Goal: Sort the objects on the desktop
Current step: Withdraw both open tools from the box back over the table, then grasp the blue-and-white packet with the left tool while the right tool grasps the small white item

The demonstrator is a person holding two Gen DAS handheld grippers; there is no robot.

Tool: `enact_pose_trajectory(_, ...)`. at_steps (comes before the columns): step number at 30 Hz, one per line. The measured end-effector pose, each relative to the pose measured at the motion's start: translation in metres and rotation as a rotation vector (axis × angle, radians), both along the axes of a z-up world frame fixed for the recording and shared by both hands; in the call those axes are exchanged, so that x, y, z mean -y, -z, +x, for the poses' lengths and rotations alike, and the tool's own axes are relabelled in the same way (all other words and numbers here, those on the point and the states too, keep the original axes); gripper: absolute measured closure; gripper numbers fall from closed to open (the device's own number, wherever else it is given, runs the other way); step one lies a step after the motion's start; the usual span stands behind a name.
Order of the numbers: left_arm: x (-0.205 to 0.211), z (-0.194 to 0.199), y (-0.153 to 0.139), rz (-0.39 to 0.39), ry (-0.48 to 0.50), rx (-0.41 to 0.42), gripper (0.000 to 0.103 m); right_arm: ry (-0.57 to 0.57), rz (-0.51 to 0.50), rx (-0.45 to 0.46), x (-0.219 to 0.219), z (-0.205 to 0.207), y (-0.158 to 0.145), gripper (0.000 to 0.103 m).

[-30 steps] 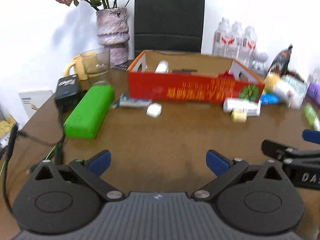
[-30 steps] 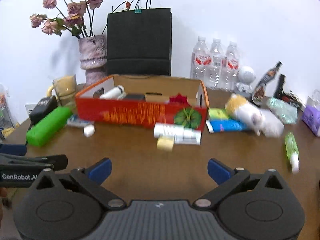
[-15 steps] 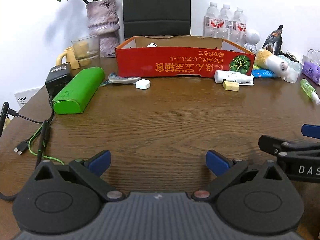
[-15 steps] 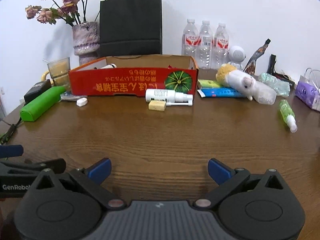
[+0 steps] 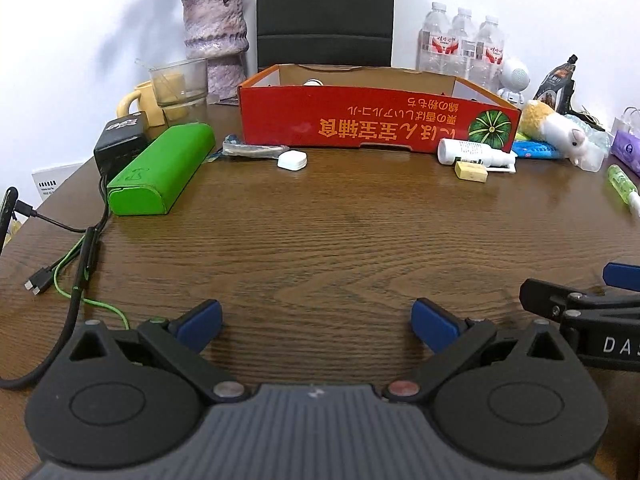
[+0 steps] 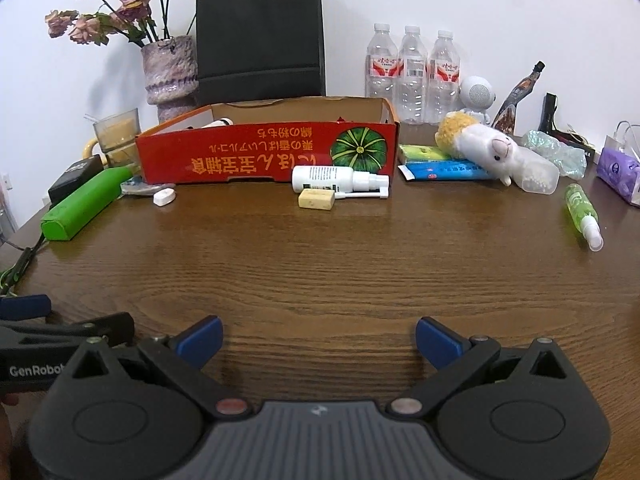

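Now, left wrist view:
Change: the camera sits lower and steadier than a second ago; the red box (image 5: pixel 376 120) shows its front wall rather than its inside.
Surface: brown wood table (image 5: pixel 320 240); white wall behind, with a vase (image 5: pixel 214 36) and a black bag (image 5: pixel 324 12).
Left gripper (image 5: pixel 316 318): fingers spread wide, nothing between them.
Objects: green case (image 5: pixel 160 168), white earbud case (image 5: pixel 292 159) and white spray bottle (image 5: pixel 472 152) all lie well ahead of the fingertips, near the box.

Right wrist view:
Change: the view is sharp where it was blurred a second ago.
Surface: same table (image 6: pixel 320 264); water bottles (image 6: pixel 412 72) at the wall.
Right gripper (image 6: pixel 319 338): fingers wide apart, empty.
Objects: yellow block (image 6: pixel 316 199) touches the spray bottle (image 6: pixel 332 179); green bottle (image 6: pixel 582 210) lies far right; plush toy (image 6: pixel 484 144) beside the box (image 6: pixel 264 152).
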State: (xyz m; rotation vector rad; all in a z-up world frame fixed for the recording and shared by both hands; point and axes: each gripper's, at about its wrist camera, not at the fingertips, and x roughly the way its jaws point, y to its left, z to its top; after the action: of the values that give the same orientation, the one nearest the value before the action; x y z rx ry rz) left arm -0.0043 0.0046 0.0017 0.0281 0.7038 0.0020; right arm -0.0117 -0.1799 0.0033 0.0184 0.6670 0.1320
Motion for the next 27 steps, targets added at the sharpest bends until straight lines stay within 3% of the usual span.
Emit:
enact_pose_trajectory(3, -0.003, 0.007, -0.007, 0.001, 0.021, -0.016, 0.0, -0.003, 0.0, 0.002, -0.001, 0.0, -0.001, 0.0)
enact_pose_trajectory(6, -0.024, 0.022, -0.035, -0.047, 0.019, 0.043, 0.0, -0.019, -0.016, 0.022, -0.004, 0.006, -0.011, 0.0)
enact_pose_trajectory(8, -0.037, 0.046, -0.052, -0.073, 0.022, 0.057, 0.0, -0.033, -0.01, 0.042, -0.006, 0.016, -0.022, 0.0)
enact_pose_trajectory(10, -0.041, 0.077, -0.058, -0.096, 0.086, 0.039, 0.0, -0.032, 0.008, 0.057, -0.007, 0.03, -0.032, 0.0)
enact_pose_trajectory(12, -0.04, 0.106, -0.054, -0.128, 0.115, 0.029, 0.022, -0.015, 0.025, 0.065, -0.007, 0.047, -0.039, 0.001)
enact_pose_trajectory(14, -0.034, 0.132, -0.047, -0.066, 0.089, 0.017, 0.03, -0.011, 0.042, 0.071, -0.006, 0.06, -0.045, 0.003)
enact_pose_trajectory(16, -0.034, 0.151, -0.04, -0.017, 0.08, 0.013, 0.029, -0.027, 0.059, 0.077, -0.005, 0.07, -0.048, 0.003)
enact_pose_trajectory(18, -0.044, 0.162, -0.039, 0.015, 0.049, 0.017, 0.017, -0.03, 0.061, 0.071, -0.003, 0.08, -0.047, 0.006)
enact_pose_trajectory(23, -0.096, 0.183, -0.055, -0.107, -0.019, -0.006, 0.013, -0.13, 0.113, 0.028, -0.027, 0.11, -0.041, 0.014)
enact_pose_trajectory(27, -0.119, 0.186, -0.065, -0.084, -0.057, 0.004, 0.014, -0.321, 0.115, 0.007, -0.083, 0.141, -0.037, 0.025)
